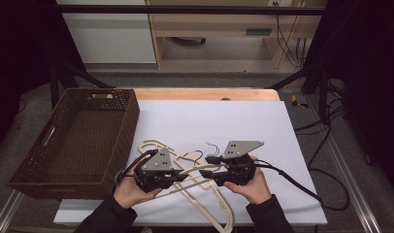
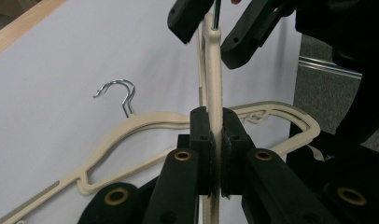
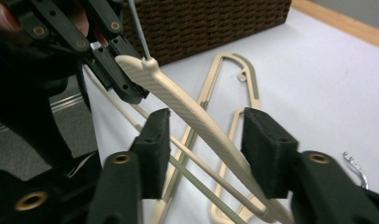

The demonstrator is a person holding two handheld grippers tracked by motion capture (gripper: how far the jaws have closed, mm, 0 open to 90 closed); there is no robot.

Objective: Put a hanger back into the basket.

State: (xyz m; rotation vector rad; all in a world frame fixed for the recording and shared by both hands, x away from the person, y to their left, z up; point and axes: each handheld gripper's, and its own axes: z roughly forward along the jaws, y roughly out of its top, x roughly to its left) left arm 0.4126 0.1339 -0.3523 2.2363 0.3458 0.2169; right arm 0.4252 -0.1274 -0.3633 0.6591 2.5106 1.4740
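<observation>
While both hands rest low at the table's near edge, the left gripper (image 2: pixel 215 135) clamps the cream hanger (image 2: pixel 214 70), its arm running straight ahead between the right gripper's (image 3: pixel 202 149) parted jaws.

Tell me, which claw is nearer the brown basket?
Left. The left claw sits just beside the basket, shut on a hanger; the right claw is farther off, open.

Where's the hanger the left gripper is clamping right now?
In the high view the held hanger sits low and centre, between the left gripper and right gripper, over another hanger beside the basket.
</observation>
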